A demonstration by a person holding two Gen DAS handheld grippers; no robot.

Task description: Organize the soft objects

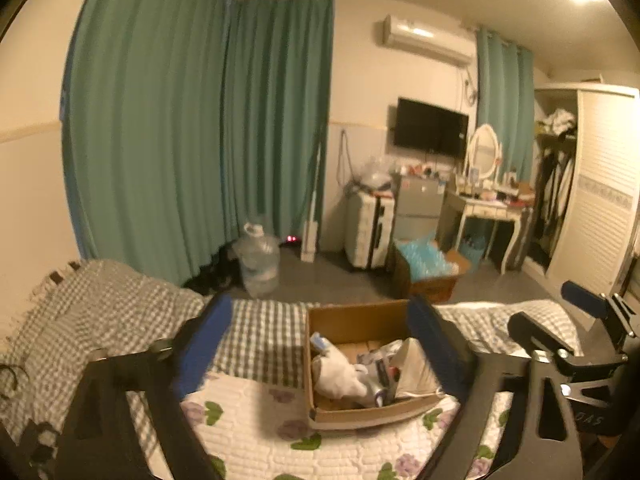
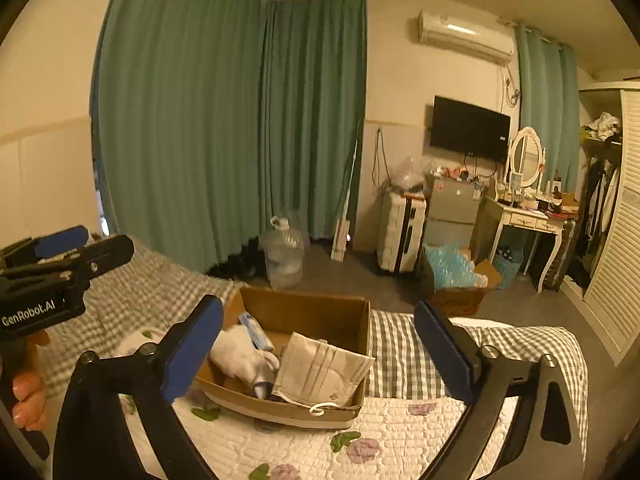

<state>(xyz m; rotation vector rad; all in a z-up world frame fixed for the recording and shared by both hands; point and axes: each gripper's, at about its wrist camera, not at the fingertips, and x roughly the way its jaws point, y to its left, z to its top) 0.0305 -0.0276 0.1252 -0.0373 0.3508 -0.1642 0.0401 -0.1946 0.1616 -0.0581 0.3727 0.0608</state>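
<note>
An open cardboard box sits on the bed. Inside it lie a beige pleated face mask with a white ear loop over the front rim, a white soft cloth piece and a blue-and-white tube. My left gripper hangs open above and in front of the box, nothing between its blue pads. My right gripper is likewise open and empty, raised over the box. Each gripper shows at the edge of the other's view, with a person's fingers on the left one's handle.
The bed carries a white floral quilt and a grey checked blanket. On the floor beyond stand a clear water jug, a carton of blue packing, a suitcase, a small fridge, a dressing table and a wardrobe.
</note>
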